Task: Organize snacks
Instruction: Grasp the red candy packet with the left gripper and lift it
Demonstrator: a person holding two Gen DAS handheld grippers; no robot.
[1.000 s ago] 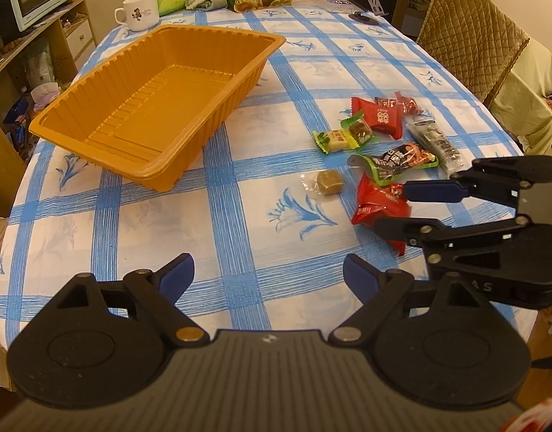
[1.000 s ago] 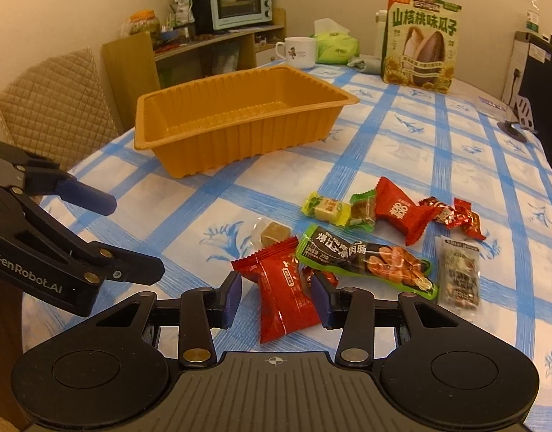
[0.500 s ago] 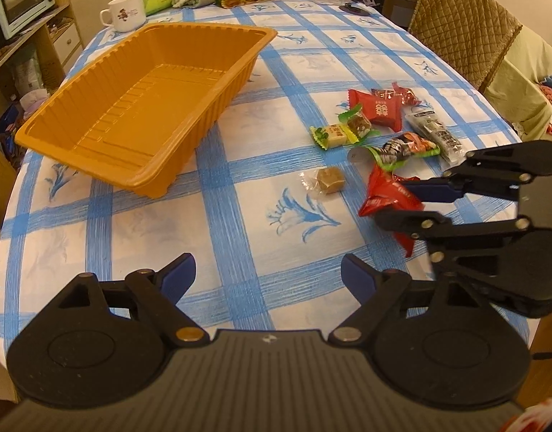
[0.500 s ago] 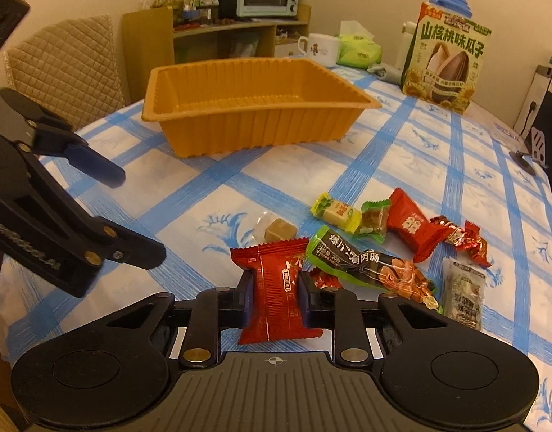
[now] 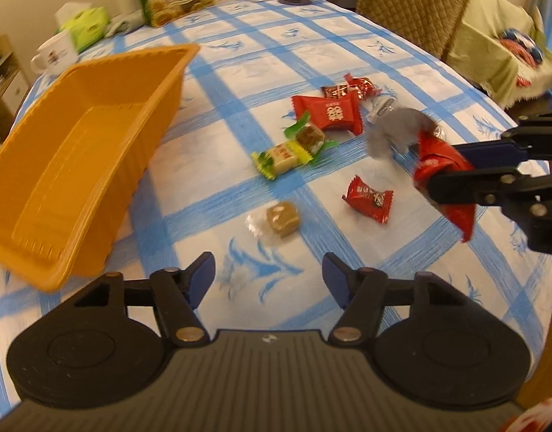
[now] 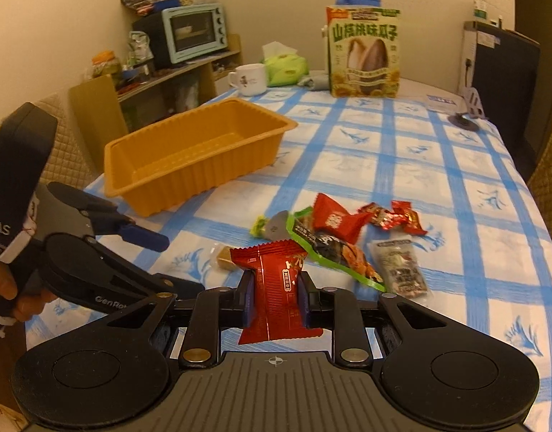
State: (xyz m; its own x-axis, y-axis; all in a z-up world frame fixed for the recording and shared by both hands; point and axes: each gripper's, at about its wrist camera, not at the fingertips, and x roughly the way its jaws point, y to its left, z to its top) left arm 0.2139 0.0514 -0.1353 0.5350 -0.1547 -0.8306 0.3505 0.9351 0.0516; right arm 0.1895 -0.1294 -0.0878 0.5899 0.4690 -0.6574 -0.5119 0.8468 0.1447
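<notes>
My right gripper point(image 6: 275, 300) is shut on a red snack packet point(image 6: 276, 288) and holds it above the table; it also shows in the left wrist view point(image 5: 441, 176) at the right. My left gripper point(image 5: 268, 277) is open and empty above the tablecloth, near a brown candy point(image 5: 282, 217). The empty orange tray point(image 5: 78, 158) stands at the left; it also shows in the right wrist view point(image 6: 193, 154). Loose snacks lie on the table: a small red candy point(image 5: 367, 198), a yellow candy point(image 5: 279, 156), a red packet point(image 5: 328, 113) and a green-edged packet point(image 6: 330, 248).
A white mug point(image 6: 249, 79), a green tissue pack point(image 6: 285, 66) and a large sunflower-seed bag point(image 6: 364, 52) stand at the table's far end. Quilted chairs point(image 5: 412, 7) stand at the sides. A shelf with a toaster oven point(image 6: 193, 32) is beyond the table.
My right gripper has lifted the red packet off the table, uncovering a small red candy. My left gripper has moved forward and right, toward the brown candy.
</notes>
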